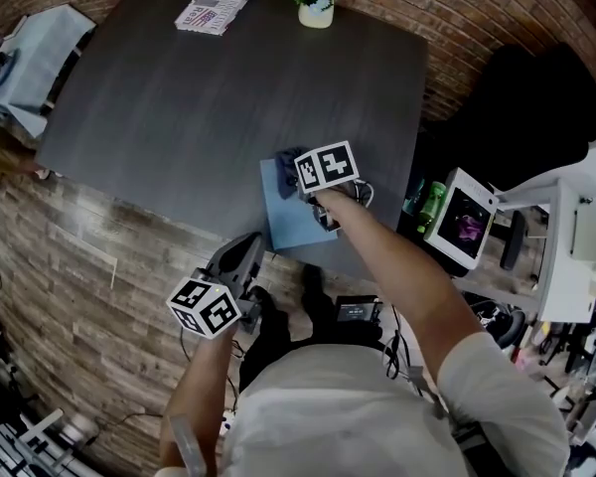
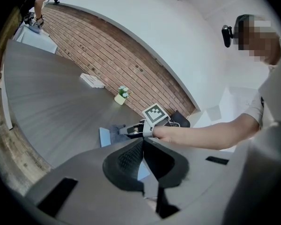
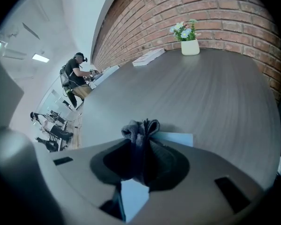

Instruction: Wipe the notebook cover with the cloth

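A light blue notebook lies flat at the near edge of the dark table. My right gripper is over the notebook's far end, shut on a bunched dark grey cloth. In the right gripper view the cloth bulges out from between the jaws above the notebook. My left gripper hangs off the table's near side, over the wooden floor, shut with nothing in it. The left gripper view shows the notebook, the cloth and the right gripper ahead of it.
A white pot of flowers and a magazine sit at the table's far edge by the brick wall. To the right of the table are a green bottle and a white box-shaped device. A person works far off.
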